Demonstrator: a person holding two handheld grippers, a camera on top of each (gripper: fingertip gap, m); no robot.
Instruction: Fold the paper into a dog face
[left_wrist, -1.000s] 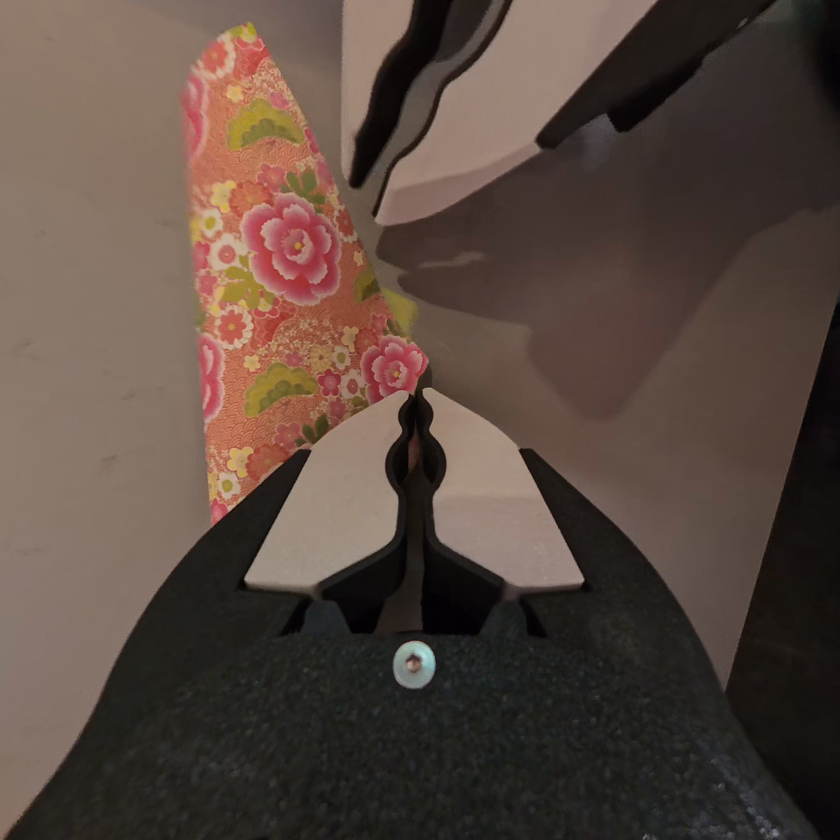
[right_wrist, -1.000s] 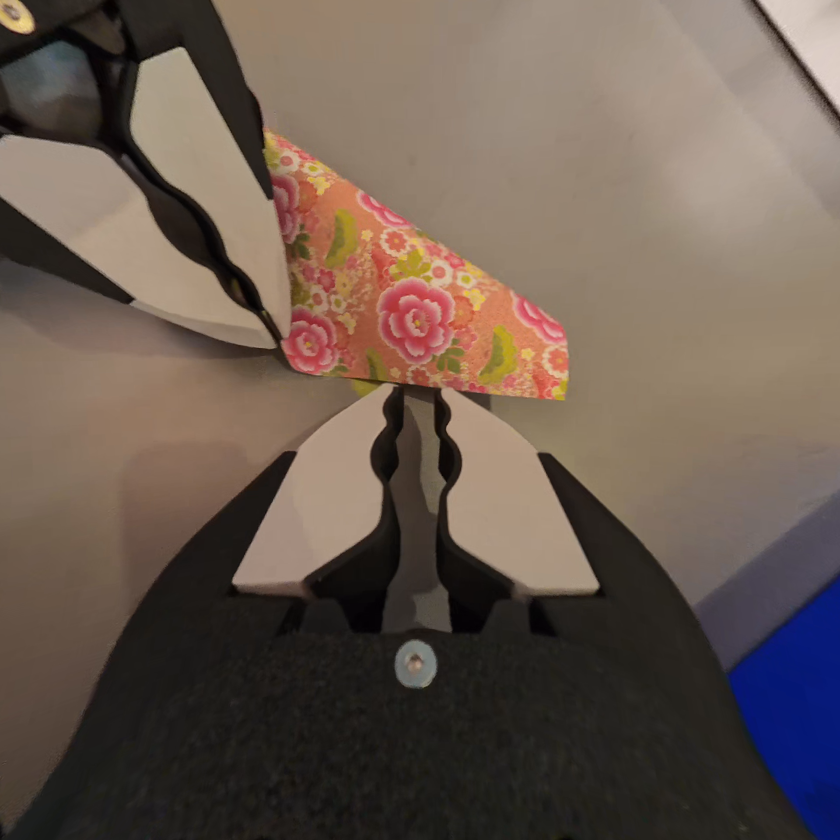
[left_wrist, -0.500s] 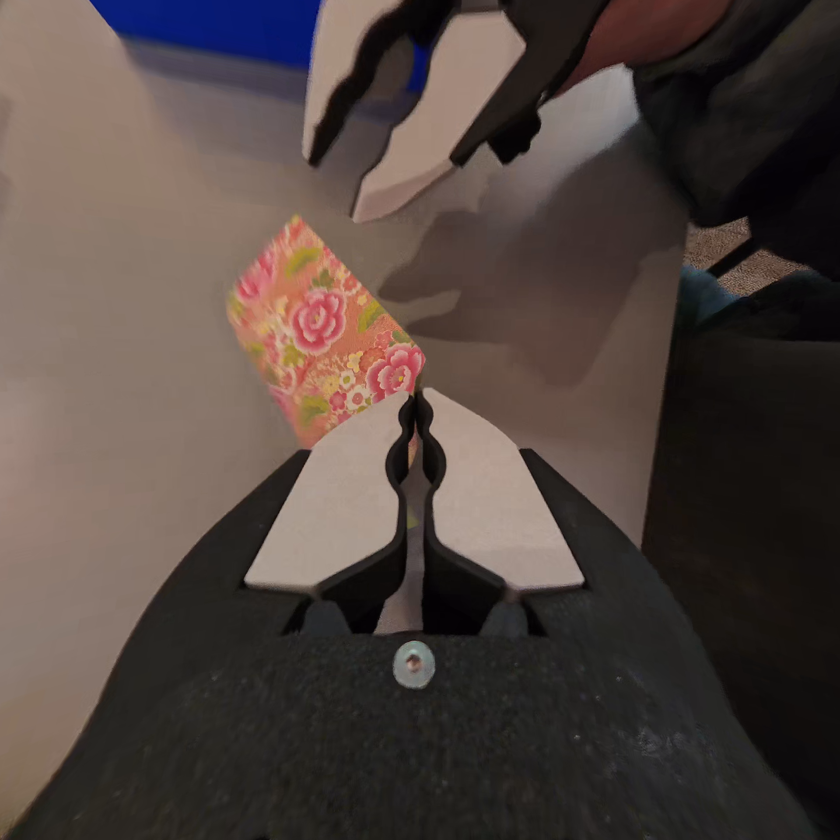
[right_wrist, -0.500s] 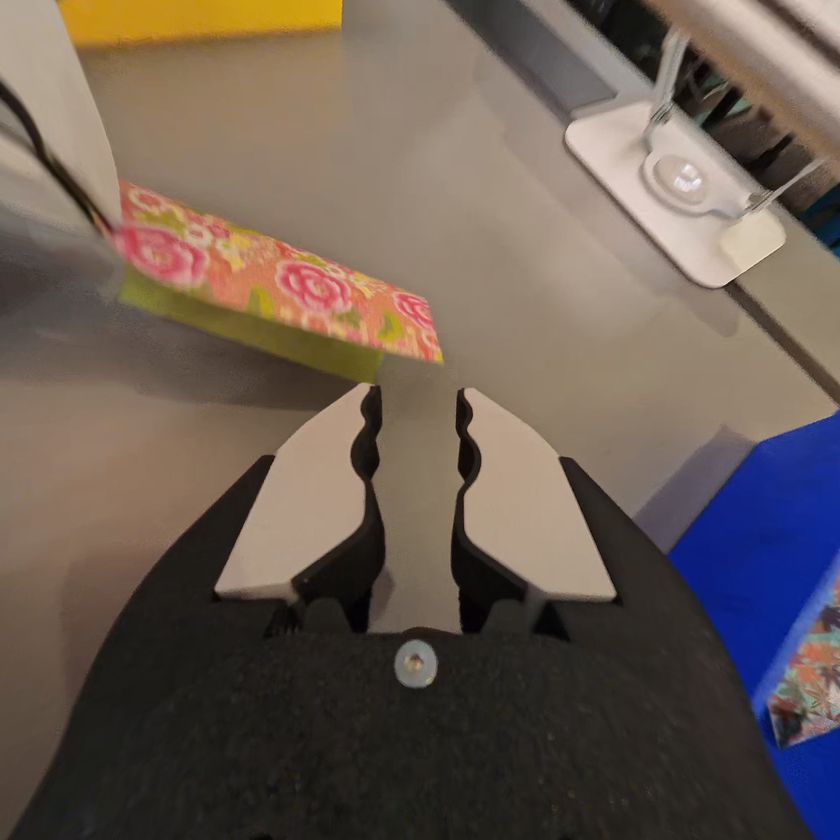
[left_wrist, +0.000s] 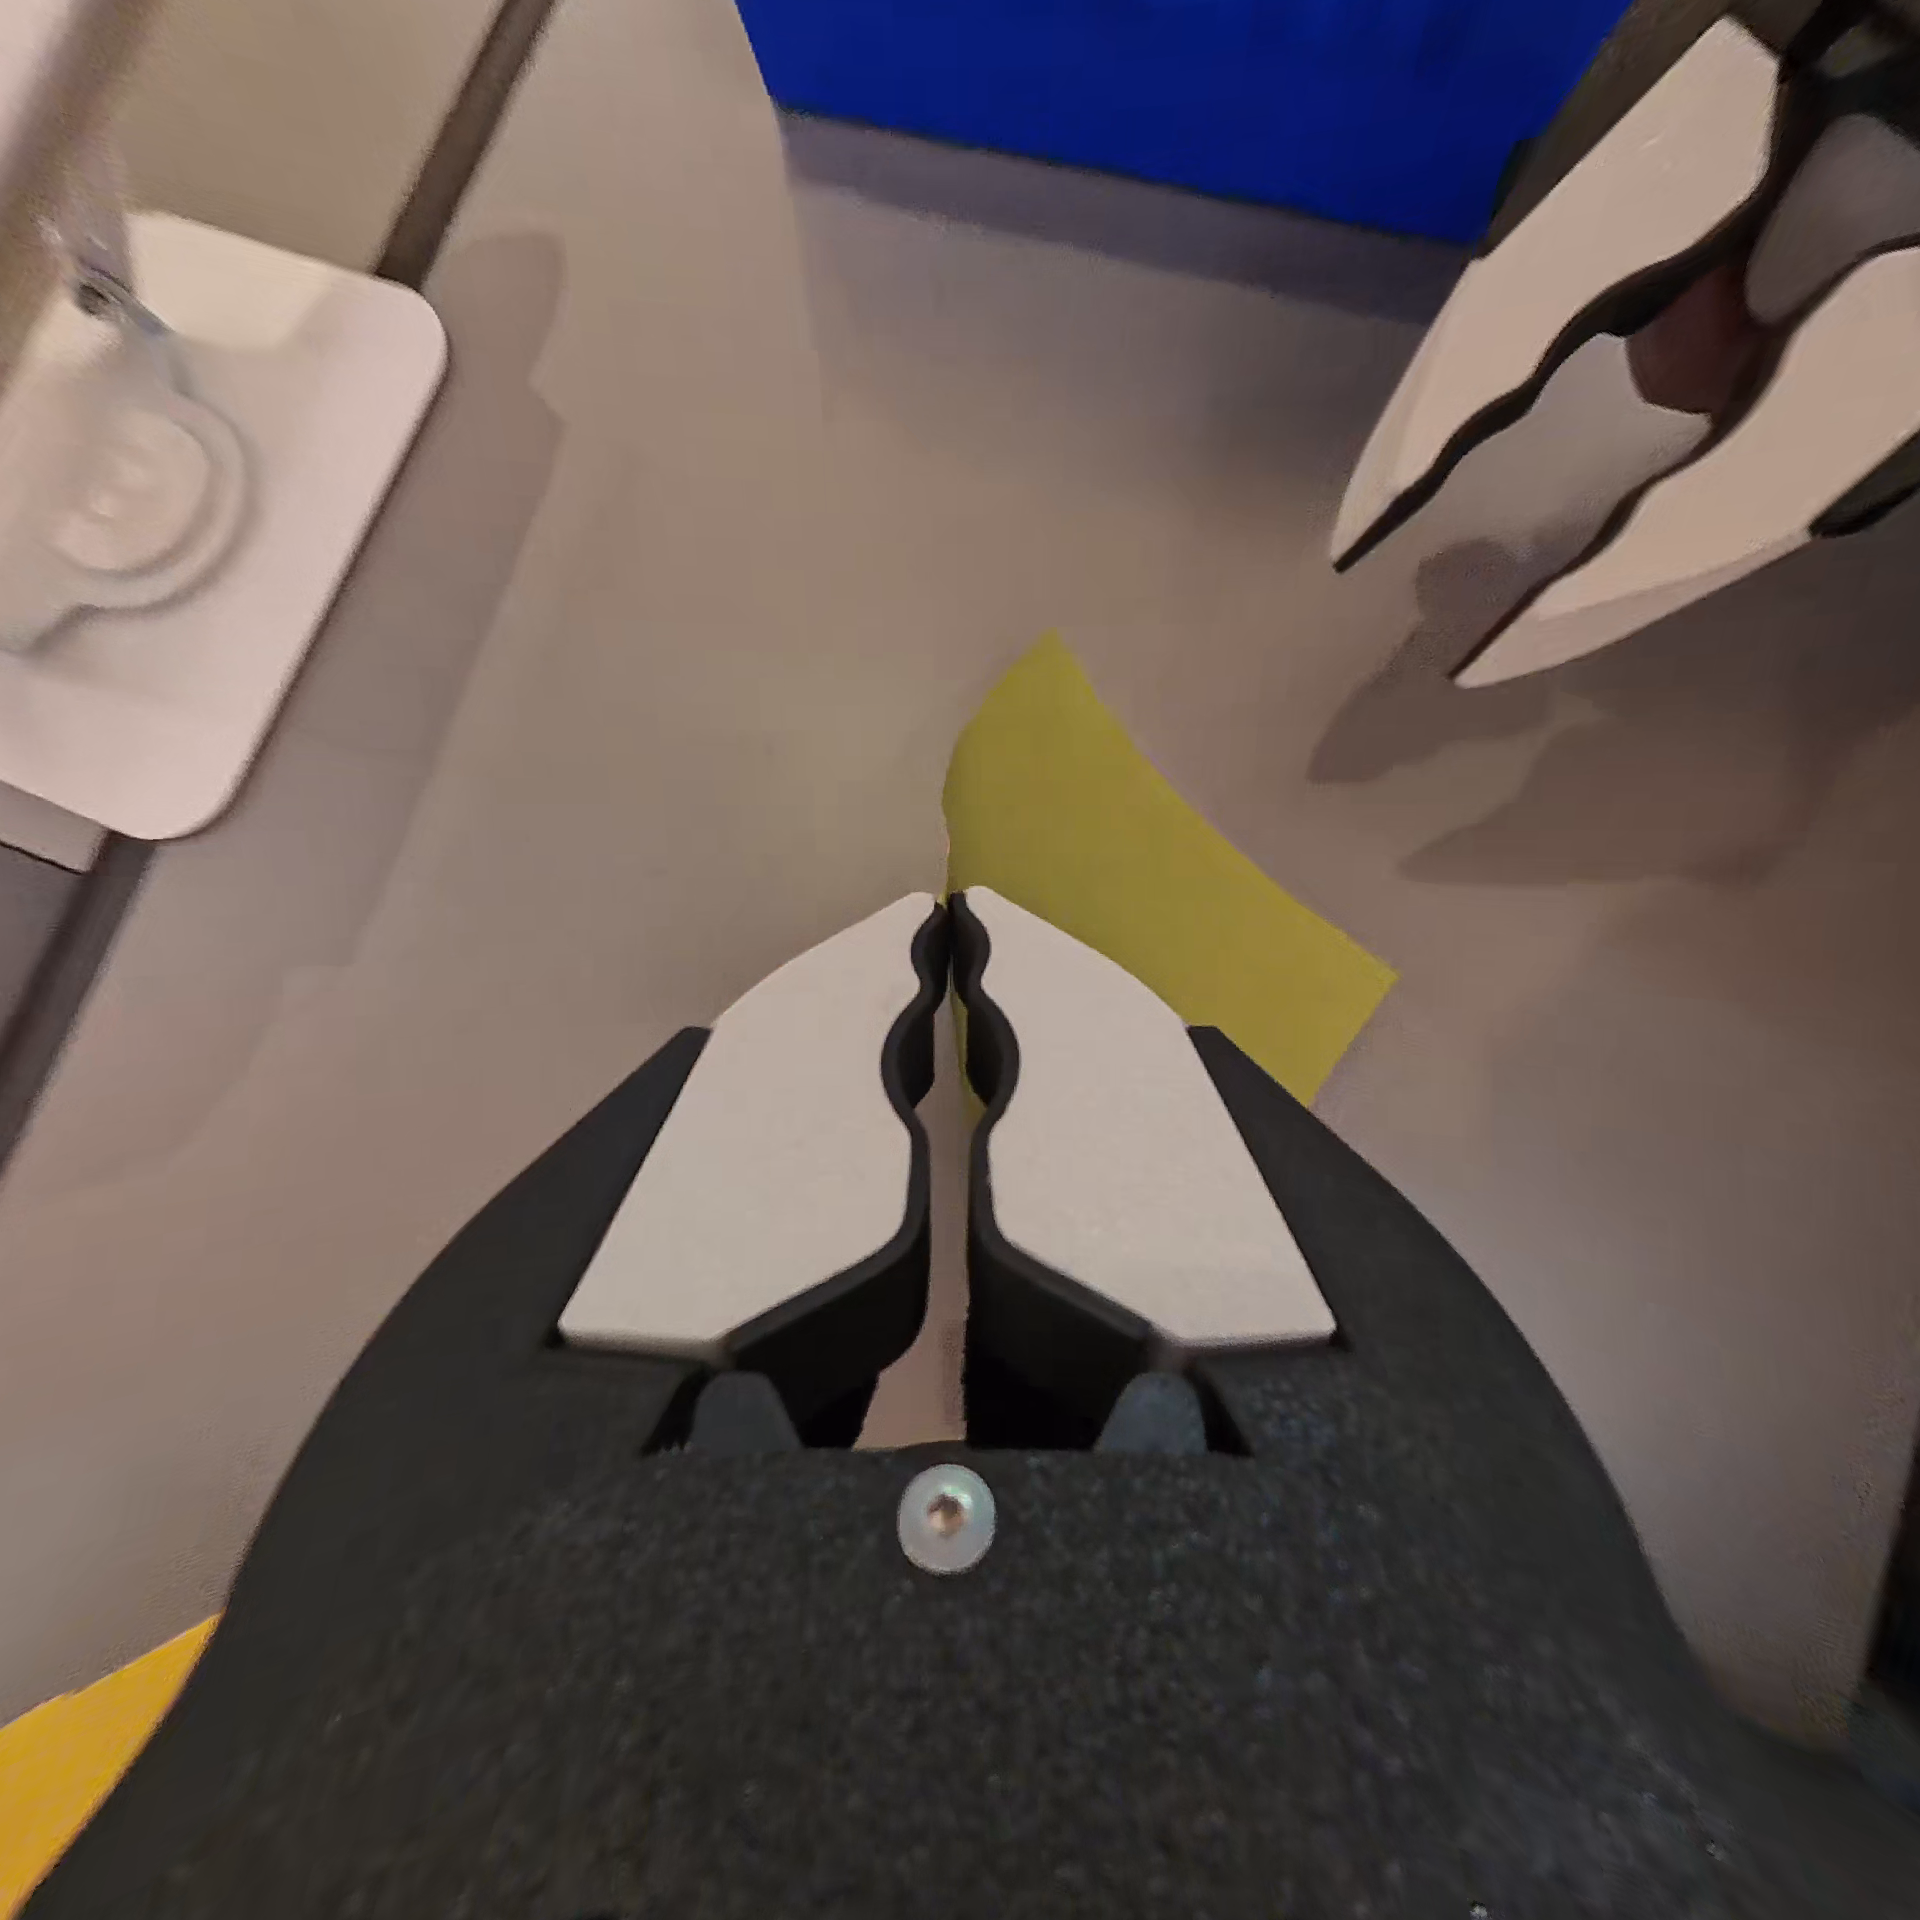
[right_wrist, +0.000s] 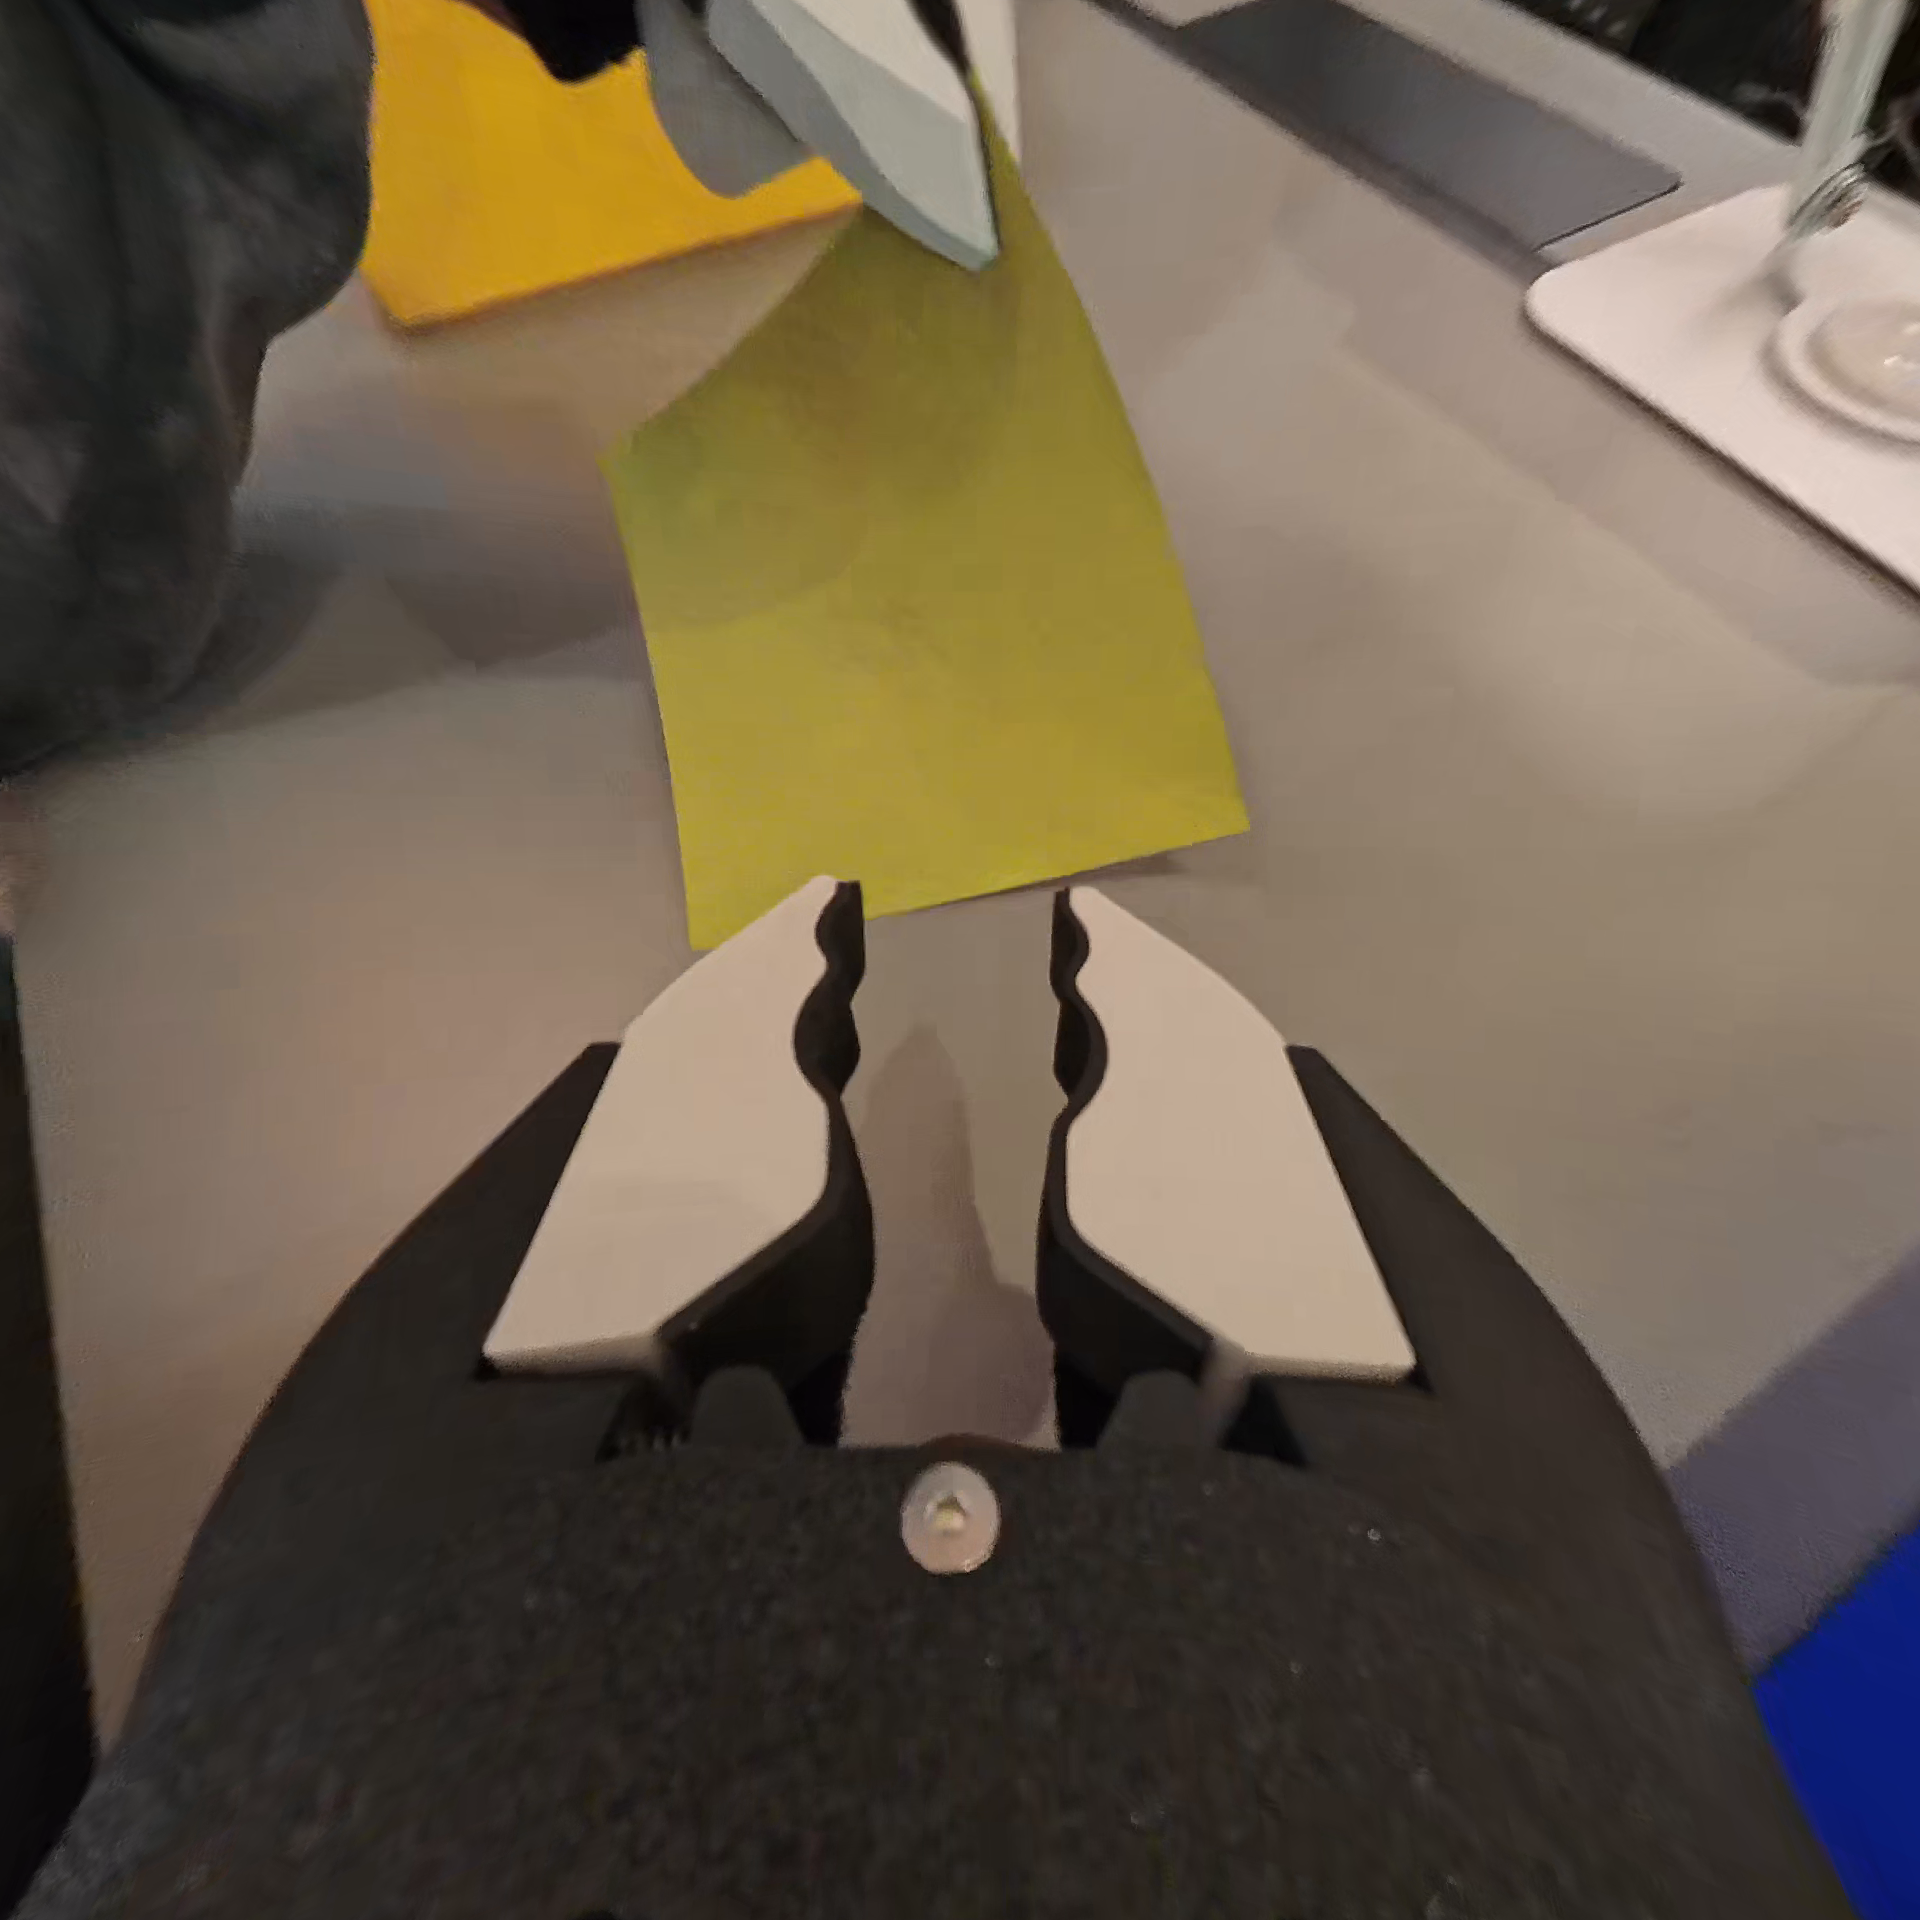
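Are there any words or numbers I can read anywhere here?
None. The paper held by the left tongs shows only a plain yellow-green side, and the open right tongs, the grey table and the white stand bear no writing.

You will find no writing, label, brand mark, number or sign to read in either wrist view. The yellow-green underside of the square sheet of paper (right_wrist: 914, 582) that you hold up is plain, and so are the smooth grey worktop (left_wrist: 644, 727), the flat yellow mat (right_wrist: 520, 177) at its far side and the blue mat (left_wrist: 1143, 94) at its edge. The white rounded-corner base plate (left_wrist: 208, 499) near the worktop's edge carries only a moulded round shape, with no characters that can be made out.
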